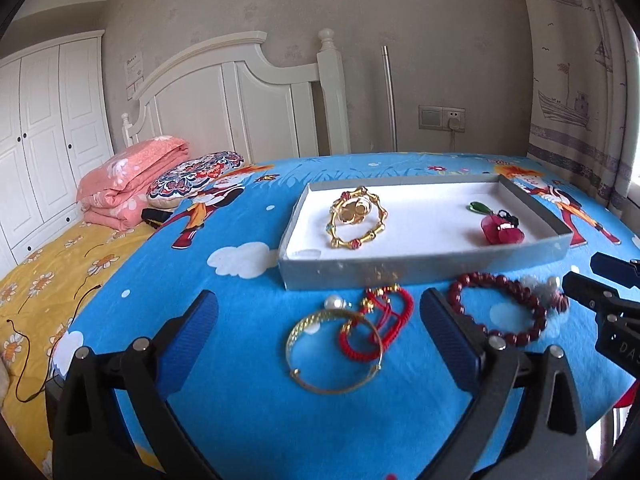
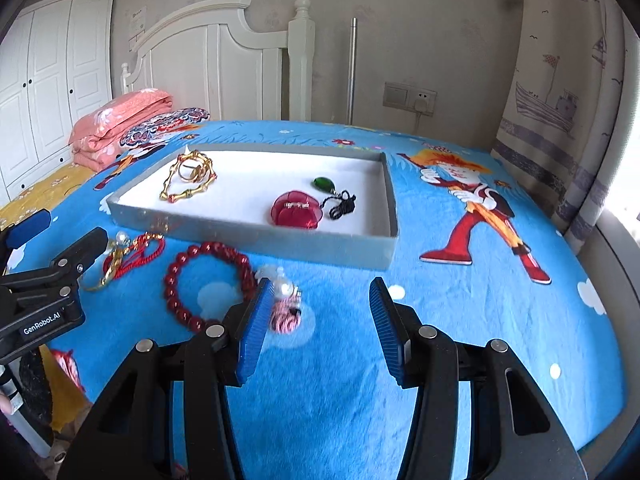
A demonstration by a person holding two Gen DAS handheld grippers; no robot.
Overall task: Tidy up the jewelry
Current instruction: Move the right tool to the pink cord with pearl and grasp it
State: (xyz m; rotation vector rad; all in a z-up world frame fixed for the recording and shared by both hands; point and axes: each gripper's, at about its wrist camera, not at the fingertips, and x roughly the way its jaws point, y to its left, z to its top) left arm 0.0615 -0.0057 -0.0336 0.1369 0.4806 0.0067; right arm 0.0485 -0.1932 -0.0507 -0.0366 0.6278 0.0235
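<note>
Right now both tongs hover low over the blue cartoon sheet on the bed (image 1: 240, 360) with nothing in them: the left tongs (image 1: 320, 320) are spread wide, the right tongs (image 2: 320, 320) about half open. Between the left pads lies the gold bangle (image 1: 334, 350), overlapping a red cord bracelet (image 1: 368, 320) with gold charms, a pearl piece (image 1: 334, 303) just beside them. Off to the right sits the dark red bead bracelet (image 2: 208, 284), and touching the right tongs' left pad is a small pink-and-white trinket with a pearl (image 2: 285, 304). Beyond all this stands the grey tray (image 2: 248, 236) with its white lining, already holding a gold bamboo-link bracelet (image 1: 358, 218), a red heart-shaped ring box (image 2: 297, 209) and a green pendant on black cord (image 2: 322, 184). I would judge the bangle to be next for the left tongs: nip one side of its rim cleanly, away from the red cord, so the cord is not dragged along, lift it clear of the tray's near wall and set it in the bare white middle.
</note>
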